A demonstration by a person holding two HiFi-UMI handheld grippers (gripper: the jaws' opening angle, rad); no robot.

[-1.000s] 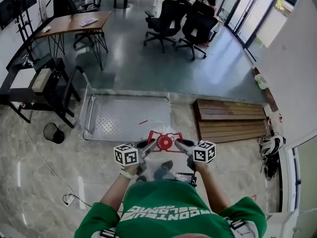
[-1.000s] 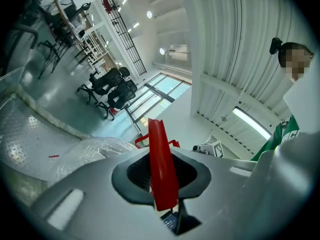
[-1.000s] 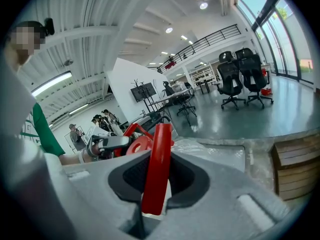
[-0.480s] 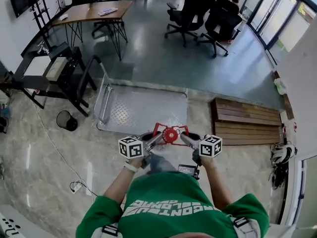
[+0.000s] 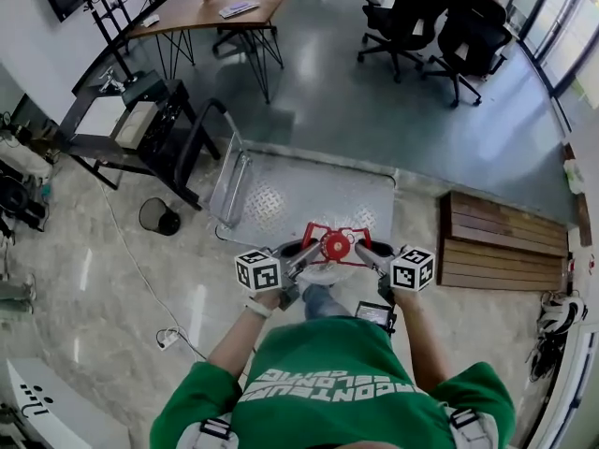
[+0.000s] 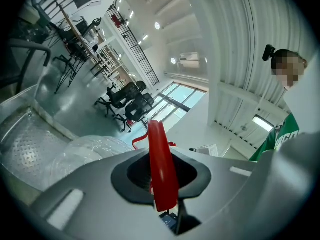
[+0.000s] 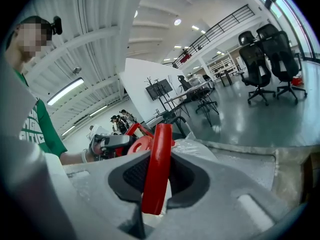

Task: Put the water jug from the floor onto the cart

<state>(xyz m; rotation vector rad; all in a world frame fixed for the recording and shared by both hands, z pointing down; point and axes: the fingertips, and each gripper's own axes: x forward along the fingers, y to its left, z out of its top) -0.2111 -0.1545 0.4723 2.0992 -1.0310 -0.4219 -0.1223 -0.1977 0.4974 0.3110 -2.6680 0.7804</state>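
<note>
- Hanging by its red handle (image 5: 334,244) just short of the cart (image 5: 318,204), the water jug (image 5: 326,274) is off the floor; the left gripper (image 5: 304,251) and right gripper (image 5: 363,251) each clamp a handle bar.
- The jug's swinging weight could slide the thin bars through the pads.
- Nothing stands between jug and cart; a wooden pallet (image 5: 501,251) lies to the right, a bin (image 5: 159,216) to the left.

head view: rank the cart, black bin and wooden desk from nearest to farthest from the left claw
1. cart, just ahead of the left claw
2. black bin, off to its left on the floor
3. wooden desk, far back, upper left
</note>
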